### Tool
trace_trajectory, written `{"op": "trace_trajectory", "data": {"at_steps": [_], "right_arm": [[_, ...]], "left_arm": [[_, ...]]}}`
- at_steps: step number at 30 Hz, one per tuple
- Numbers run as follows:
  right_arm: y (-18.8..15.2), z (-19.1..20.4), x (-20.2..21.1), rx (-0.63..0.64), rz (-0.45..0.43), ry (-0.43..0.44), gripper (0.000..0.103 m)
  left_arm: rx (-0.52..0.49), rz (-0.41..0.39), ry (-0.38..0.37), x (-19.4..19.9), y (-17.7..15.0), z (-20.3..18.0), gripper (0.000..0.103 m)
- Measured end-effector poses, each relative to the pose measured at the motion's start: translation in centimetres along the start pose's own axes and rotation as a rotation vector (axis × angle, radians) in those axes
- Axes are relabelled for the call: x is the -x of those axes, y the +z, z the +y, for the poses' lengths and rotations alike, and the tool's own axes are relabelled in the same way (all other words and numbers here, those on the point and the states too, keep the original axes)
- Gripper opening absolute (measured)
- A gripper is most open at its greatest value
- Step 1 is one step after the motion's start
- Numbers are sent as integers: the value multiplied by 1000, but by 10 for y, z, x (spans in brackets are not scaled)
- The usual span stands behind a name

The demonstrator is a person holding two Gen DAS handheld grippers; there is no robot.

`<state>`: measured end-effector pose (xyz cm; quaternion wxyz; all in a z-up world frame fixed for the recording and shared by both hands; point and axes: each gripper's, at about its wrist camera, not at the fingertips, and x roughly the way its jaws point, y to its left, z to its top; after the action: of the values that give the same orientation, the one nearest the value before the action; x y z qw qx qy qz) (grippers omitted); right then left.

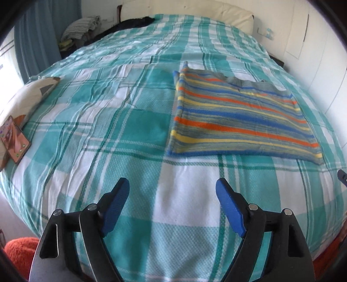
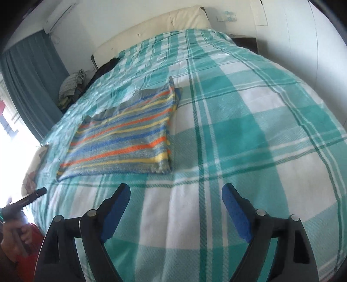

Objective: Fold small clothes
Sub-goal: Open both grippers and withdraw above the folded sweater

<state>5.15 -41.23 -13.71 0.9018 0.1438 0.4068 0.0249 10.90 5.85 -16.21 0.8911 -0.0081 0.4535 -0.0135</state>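
A small striped garment (image 1: 236, 117), in orange, blue, yellow and grey bands, lies flat and folded into a rectangle on the teal and white plaid bedspread (image 1: 121, 121). It also shows in the right wrist view (image 2: 125, 138). My left gripper (image 1: 172, 188) is open and empty, held over the bedspread short of the garment's near left corner. My right gripper (image 2: 175, 193) is open and empty, held over the bedspread short of the garment's near right corner. The left gripper's tip (image 2: 32, 197) shows at the left edge of the right wrist view.
A phone (image 1: 14, 141) leans on a pillow (image 1: 28, 97) at the bed's left edge. Dark clothing (image 1: 132, 23) and a pile of clothes (image 1: 80, 30) lie at the far left by the cream headboard (image 1: 195, 10). Blue curtains (image 2: 32, 82) hang at the left. White walls stand at the right.
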Motion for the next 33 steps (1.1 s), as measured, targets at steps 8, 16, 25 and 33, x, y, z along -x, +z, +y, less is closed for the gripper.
{"op": "trace_trajectory", "data": {"at_steps": [8,16,25,33], "right_arm": [[-6,12,-9,43,-2,-64,86],[-11,17,-15,92,14,-108,86],[-23,11,-37,107,101,-165,90],[-25,13,-39,113,113,-170,96]], "left_arm": [[-37,5,34,-2,-6,-9,83],[-30,9,58,-7,-9,-8,83],[-66,30,87,-21,-16,-13,84],[-102,0,79,-11,-21,-19,84]]}}
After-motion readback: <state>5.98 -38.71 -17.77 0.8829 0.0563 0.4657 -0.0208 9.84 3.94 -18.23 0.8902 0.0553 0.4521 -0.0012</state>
